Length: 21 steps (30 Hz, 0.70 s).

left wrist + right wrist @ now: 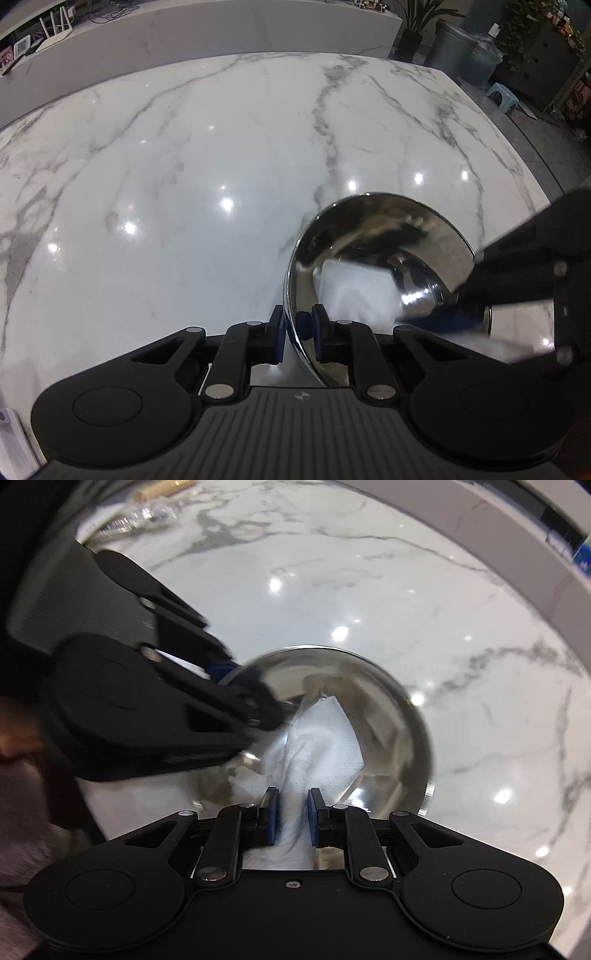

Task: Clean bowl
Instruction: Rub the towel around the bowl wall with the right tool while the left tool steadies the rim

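1. Left gripper [298,334]: jaws clamped together on the near rim of the bowl [373,229], one pad outside the wall, one inside.
2. Right gripper [291,821]: jaws pinched on a white paper towel [321,738]; the towel reaches down into the bowl, against its inner wall.
3. Bowl: polished steel, tilted on the marble countertop [184,166]; open side faces both cameras; smears show on its far inner wall.
4. Beyond the bowl: bare veined marble; past its far edge a grey bin [452,46] and a potted plant [417,26].
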### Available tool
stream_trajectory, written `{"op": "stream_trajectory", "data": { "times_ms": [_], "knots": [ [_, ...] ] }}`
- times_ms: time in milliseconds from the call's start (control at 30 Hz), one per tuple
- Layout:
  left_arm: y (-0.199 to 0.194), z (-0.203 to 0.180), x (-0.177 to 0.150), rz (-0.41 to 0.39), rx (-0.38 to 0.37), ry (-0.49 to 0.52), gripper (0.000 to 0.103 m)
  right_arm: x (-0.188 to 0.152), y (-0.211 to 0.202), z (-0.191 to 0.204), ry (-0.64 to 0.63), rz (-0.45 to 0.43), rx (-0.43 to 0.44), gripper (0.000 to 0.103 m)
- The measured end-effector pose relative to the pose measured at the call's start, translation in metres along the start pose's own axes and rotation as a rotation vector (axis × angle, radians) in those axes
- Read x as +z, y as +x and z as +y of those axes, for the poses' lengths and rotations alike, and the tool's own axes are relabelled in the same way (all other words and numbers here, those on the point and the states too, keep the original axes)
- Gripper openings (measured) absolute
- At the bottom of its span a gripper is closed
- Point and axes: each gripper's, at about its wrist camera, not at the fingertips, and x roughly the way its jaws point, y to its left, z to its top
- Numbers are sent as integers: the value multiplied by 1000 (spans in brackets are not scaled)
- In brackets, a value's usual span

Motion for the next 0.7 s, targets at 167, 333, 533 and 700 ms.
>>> {"op": "stream_trajectory", "data": {
  "times_ms": [167,333,533,700],
  "knots": [
    [0,0,0,-3,-2,2,12,2,3,4,-7,21,24,15],
    [0,0,0,-3,-1,6,13,1,5,14,-122,58,-137,15],
    [0,-1,0,-2,5,14,13,0,2,21,-145,43,-175,15],
    [0,-2,0,-2,10,22,13,2,-8,22,-120,-12,-132,19]
  ]
}}
